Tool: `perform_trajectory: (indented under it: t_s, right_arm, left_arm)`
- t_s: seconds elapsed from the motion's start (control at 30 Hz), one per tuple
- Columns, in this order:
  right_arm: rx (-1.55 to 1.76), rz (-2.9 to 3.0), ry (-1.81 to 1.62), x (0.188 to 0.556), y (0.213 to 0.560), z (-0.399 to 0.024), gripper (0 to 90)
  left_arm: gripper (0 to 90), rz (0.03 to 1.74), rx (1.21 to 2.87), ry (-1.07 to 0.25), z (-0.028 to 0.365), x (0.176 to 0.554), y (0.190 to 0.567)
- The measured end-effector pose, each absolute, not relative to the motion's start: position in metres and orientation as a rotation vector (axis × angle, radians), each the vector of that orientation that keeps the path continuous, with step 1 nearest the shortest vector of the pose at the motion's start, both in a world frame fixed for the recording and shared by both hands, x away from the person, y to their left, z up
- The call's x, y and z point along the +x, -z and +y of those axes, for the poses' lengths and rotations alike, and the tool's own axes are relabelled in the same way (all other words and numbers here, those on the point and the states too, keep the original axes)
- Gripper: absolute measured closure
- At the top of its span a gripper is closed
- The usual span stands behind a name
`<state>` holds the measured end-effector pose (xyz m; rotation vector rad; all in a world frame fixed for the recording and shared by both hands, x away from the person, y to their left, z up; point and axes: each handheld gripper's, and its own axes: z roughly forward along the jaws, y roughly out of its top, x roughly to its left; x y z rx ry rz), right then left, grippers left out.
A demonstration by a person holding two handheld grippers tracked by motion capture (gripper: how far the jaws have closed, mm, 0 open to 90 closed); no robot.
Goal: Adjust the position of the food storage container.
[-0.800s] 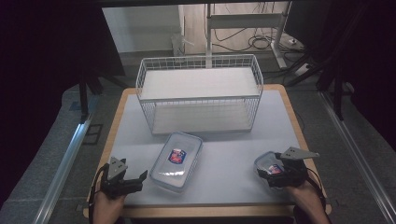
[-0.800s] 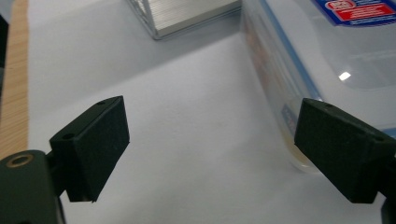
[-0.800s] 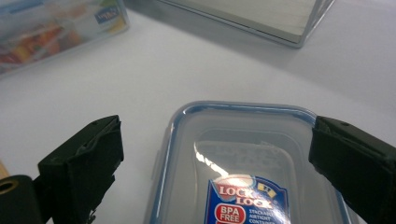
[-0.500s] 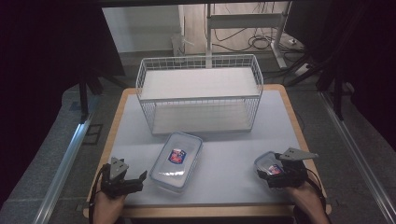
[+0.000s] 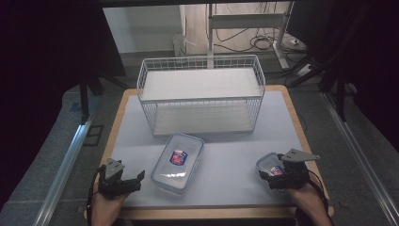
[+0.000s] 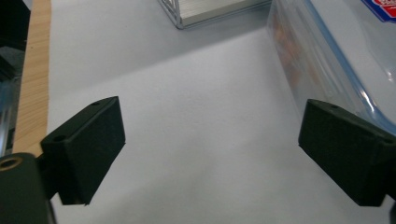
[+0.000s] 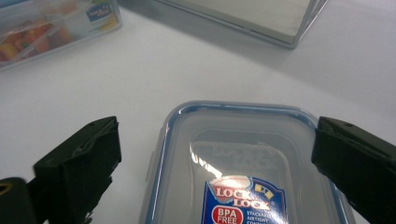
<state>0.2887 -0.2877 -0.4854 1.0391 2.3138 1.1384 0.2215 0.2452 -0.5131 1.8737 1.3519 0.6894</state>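
At seven o'clock the left gripper (image 5: 139, 175) sits with jaws spread wide, empty, just beside the large lidded box (image 5: 178, 161). At five o'clock the right gripper (image 5: 266, 174) gapes over the small lidded box (image 5: 269, 165). Beyond, at twelve, stands the wire basket (image 5: 202, 96).

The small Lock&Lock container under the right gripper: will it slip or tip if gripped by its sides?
The small container looks rigid, and its smooth glossy lid suggests slippery plastic. It sits low and flat on the table, so tipping seems unlikely. It appears empty, so probably light.
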Motion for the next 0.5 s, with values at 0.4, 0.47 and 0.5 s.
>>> perform_trajectory:
  t_s: [0.4,0.47,0.5]
  right_arm:
    - [1.044,2.260,-1.186,0.286,0.481,-0.283,1.6]
    - [1.049,2.241,-1.209,0.285,0.479,-0.283,3.1]
    - [1.049,2.241,-1.209,0.285,0.479,-0.283,3.1]
  left_arm:
    - [43.9,1.284,1.830,-0.608,0.237,0.239,0.506]
    - [55.5,1.269,1.832,-0.565,0.235,0.244,0.506]
    - [55.5,1.271,1.839,-0.547,0.234,0.247,0.507]
